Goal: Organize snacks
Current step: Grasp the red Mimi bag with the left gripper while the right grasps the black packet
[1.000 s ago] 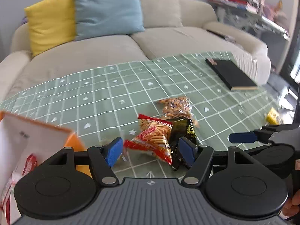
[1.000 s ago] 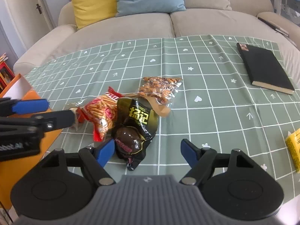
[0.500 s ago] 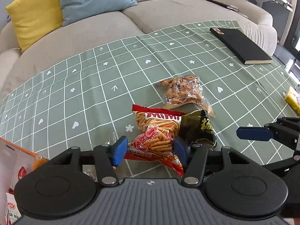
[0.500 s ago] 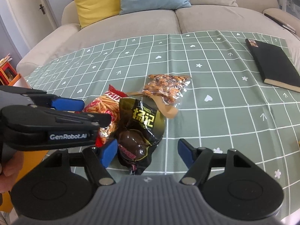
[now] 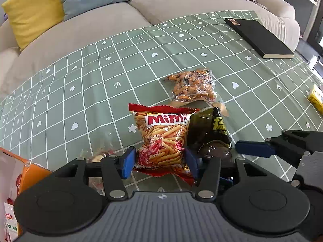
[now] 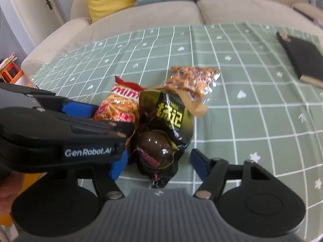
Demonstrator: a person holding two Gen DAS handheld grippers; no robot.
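A red Mimi shrimp-stick bag (image 5: 163, 141) lies on the green checked tablecloth (image 5: 84, 92). My left gripper (image 5: 159, 161) is open, its blue pads on either side of the bag's near end. A black snack bag (image 6: 165, 129) lies right beside the red bag (image 6: 121, 104). My right gripper (image 6: 159, 165) is open around the black bag's near end. A clear bag of orange snacks (image 5: 191, 84) lies just behind both. The left gripper's body (image 6: 60, 125) hides part of the red bag in the right wrist view.
An orange box (image 5: 30, 173) with packets in it stands at the near left. A black notebook (image 5: 260, 38) lies at the far right of the table. A yellow packet (image 5: 317, 98) sits at the right edge. A beige sofa with yellow and blue cushions is behind the table.
Both grippers have moved forward and down onto the snack pile. The left gripper's pads have narrowed around the red bag. The right gripper now straddles the black bag.
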